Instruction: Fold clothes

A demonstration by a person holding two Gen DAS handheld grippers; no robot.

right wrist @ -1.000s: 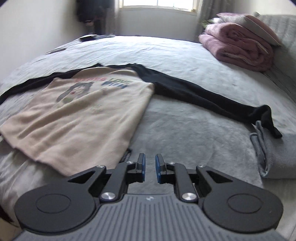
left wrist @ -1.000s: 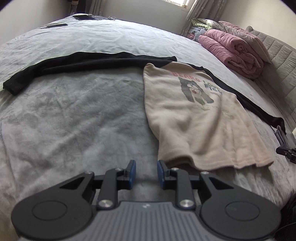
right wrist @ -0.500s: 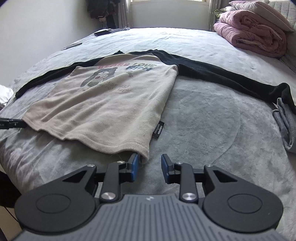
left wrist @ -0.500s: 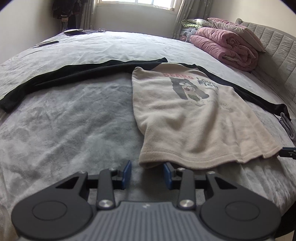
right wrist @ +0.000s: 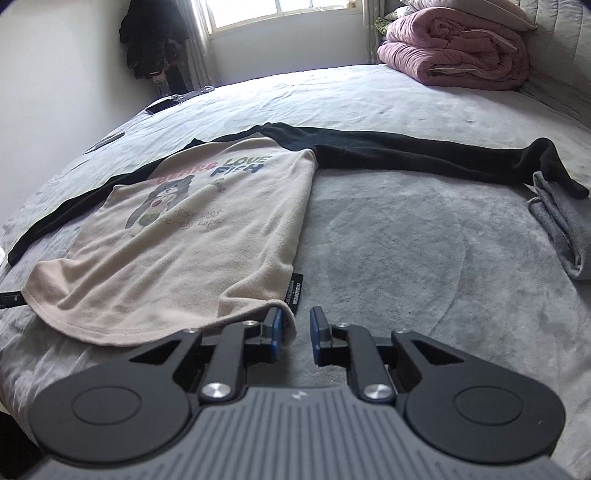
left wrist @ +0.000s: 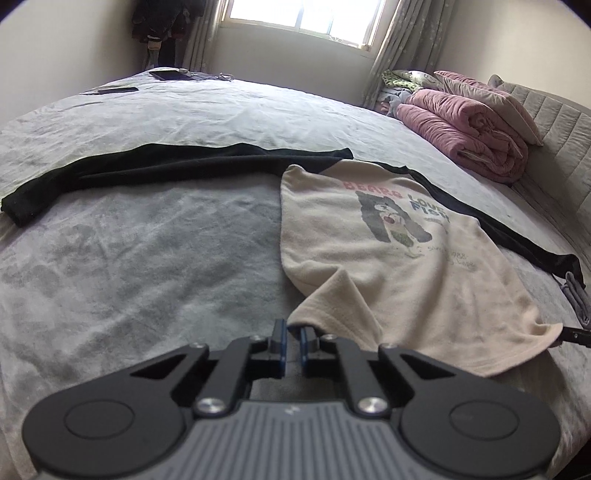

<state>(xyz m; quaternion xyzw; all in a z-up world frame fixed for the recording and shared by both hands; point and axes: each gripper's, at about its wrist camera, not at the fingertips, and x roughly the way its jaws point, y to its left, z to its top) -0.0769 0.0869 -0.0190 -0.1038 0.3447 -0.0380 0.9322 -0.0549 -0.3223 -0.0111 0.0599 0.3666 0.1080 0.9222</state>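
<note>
Pinched narrow on the near hem corner of the cream shirt (left wrist: 388, 254), left gripper (left wrist: 292, 341), blue pads (left wrist: 282, 343) close together with a peak of fabric lifted between them. Spread wider, right gripper (right wrist: 296, 334), its left pad (right wrist: 275, 334) touching the other hem corner, cloth draped into the gap; whether actually clamped, cannot tell. Just beyond that corner, a black side label (right wrist: 295, 291) sticking out of the seam.

Spread flat on the grey bedspread (left wrist: 147, 258), print side up, bear graphic and "LOVE FISH" lettering showing. Stretched out sideways from the shoulders, left black sleeve (left wrist: 147, 166) and right black sleeve (right wrist: 424, 155), both lying flat. Near the right sleeve's cuff, a folded grey cloth (right wrist: 561, 229). Farther back by the headboard (left wrist: 554, 122), a rolled pink quilt (left wrist: 465, 136). At the far edge, dark flat items (left wrist: 170, 75) near the window (left wrist: 303, 18).
</note>
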